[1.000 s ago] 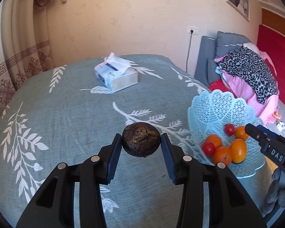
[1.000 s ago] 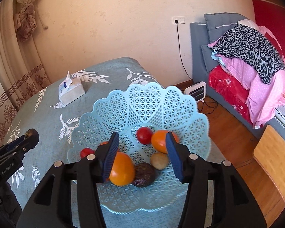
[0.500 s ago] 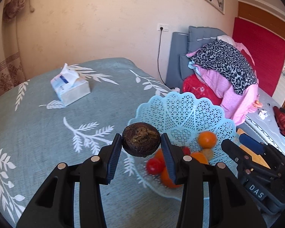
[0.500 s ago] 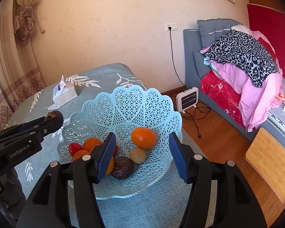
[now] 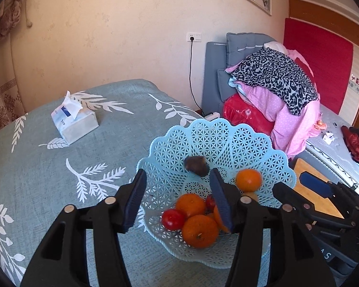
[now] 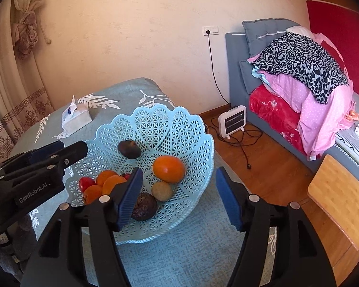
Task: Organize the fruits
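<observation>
A light blue lattice basket [image 5: 229, 143] [image 6: 170, 124] stands on the table's right end. It holds several oranges [image 5: 199, 230] [image 6: 168, 168], red tomatoes [image 5: 172, 218] [image 6: 86, 183], a brown kiwi [image 6: 162, 190] and a dark wrinkled fruit [image 6: 144, 205]. A second dark round fruit [image 5: 196, 165] [image 6: 129, 148] is against the basket's back wall, free of my fingers. My left gripper [image 5: 179, 198] is open and empty over the basket's near rim. My right gripper [image 6: 179, 197] is open and empty over the basket's right side.
A tissue box [image 5: 74, 125] [image 6: 75, 118] lies on the teal leaf-print tablecloth [image 5: 59, 167] at the back left. Right of the table are a wooden stool [image 6: 342, 198], a small white heater [image 6: 232, 120] with cables, and a sofa piled with bedding [image 5: 275, 91].
My left gripper carried the dark fruit over the basket, opened and let it go; the fruit now sits inside the basket. My right gripper drew back slightly and stayed open.
</observation>
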